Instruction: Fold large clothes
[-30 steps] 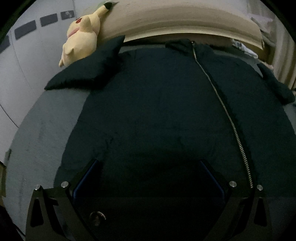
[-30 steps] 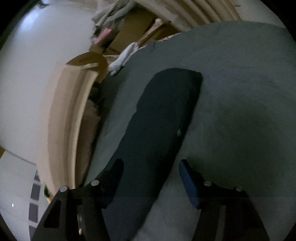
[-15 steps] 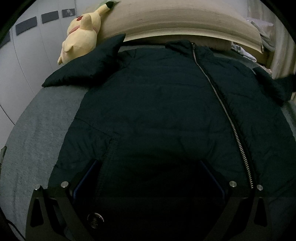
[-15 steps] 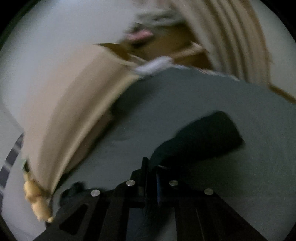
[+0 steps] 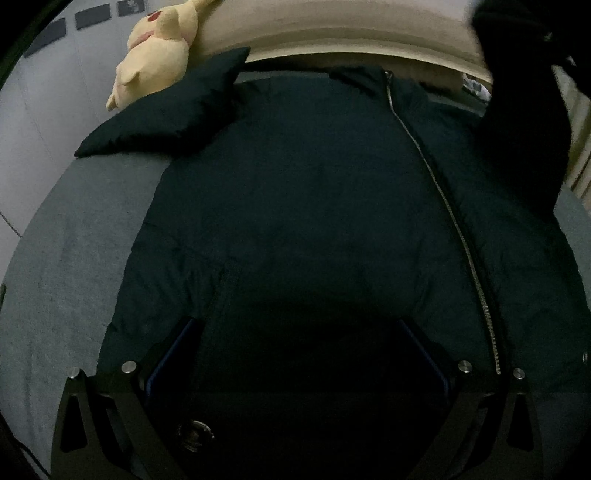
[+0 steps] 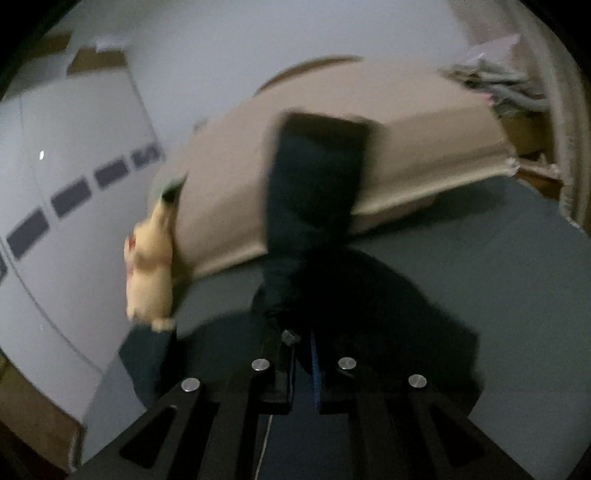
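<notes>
A large dark navy zip-up jacket (image 5: pixel 314 206) lies front up on the grey bed (image 5: pixel 74 258), its silver zipper (image 5: pixel 447 206) running down right of centre. Its left sleeve (image 5: pixel 170 114) lies spread toward the plush toy. My left gripper (image 5: pixel 299 332) is open, low over the jacket's bottom hem. My right gripper (image 6: pixel 301 350) is shut on the jacket's right sleeve (image 6: pixel 314 192) and holds it lifted off the bed; the raised sleeve also shows in the left wrist view (image 5: pixel 524 122) at the far right.
A yellow plush toy (image 5: pixel 159 48) lies at the bed's head by the beige headboard cushion (image 5: pixel 332 33); the toy also shows in the right wrist view (image 6: pixel 151 266). White wardrobe doors (image 6: pixel 74 184) stand at the left. Clutter (image 6: pixel 491 85) sits behind the headboard.
My right gripper closed on the right sleeve and lifted it off the bed, swinging toward the jacket body. The left gripper stayed open over the hem.
</notes>
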